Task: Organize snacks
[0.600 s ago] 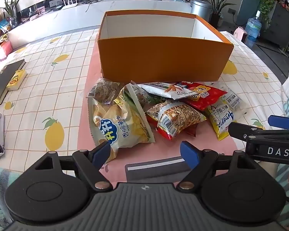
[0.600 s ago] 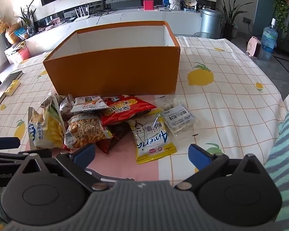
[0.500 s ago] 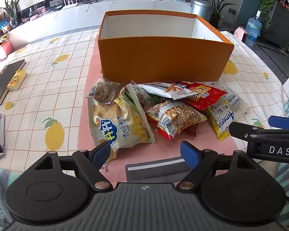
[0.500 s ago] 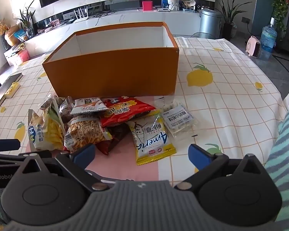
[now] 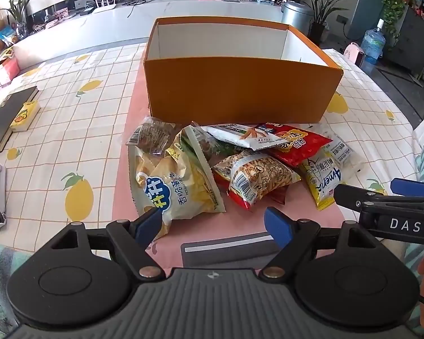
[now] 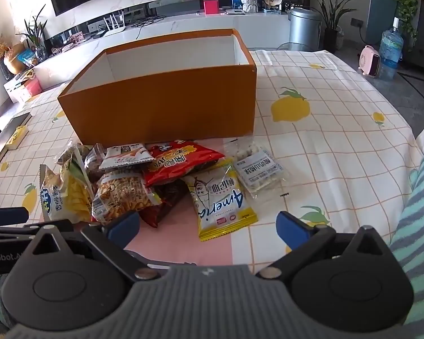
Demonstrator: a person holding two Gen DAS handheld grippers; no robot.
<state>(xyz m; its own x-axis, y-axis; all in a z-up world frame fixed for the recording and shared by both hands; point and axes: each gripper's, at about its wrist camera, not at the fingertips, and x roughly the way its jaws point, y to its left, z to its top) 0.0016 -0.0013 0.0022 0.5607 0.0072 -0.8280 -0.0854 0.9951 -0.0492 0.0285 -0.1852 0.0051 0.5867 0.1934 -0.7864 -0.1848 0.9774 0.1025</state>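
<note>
Your left gripper [image 5: 213, 223] and right gripper [image 6: 207, 227] both hung with jaws wide apart and empty, just short of the heap of crinkly foil snack packets [image 5: 240, 163] lying on the desk [image 6: 325, 147] before the open orange cardboard box [image 5: 240, 87]. Those packets looked light, puffy, slippery and crushable; you would likely do best pinching a flat sealed edge, as on the yellow packet [image 6: 222, 202].

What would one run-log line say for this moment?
left gripper: open, empty | right gripper: open, empty | snack packets: piled before orange box | box: no snacks visible
</note>
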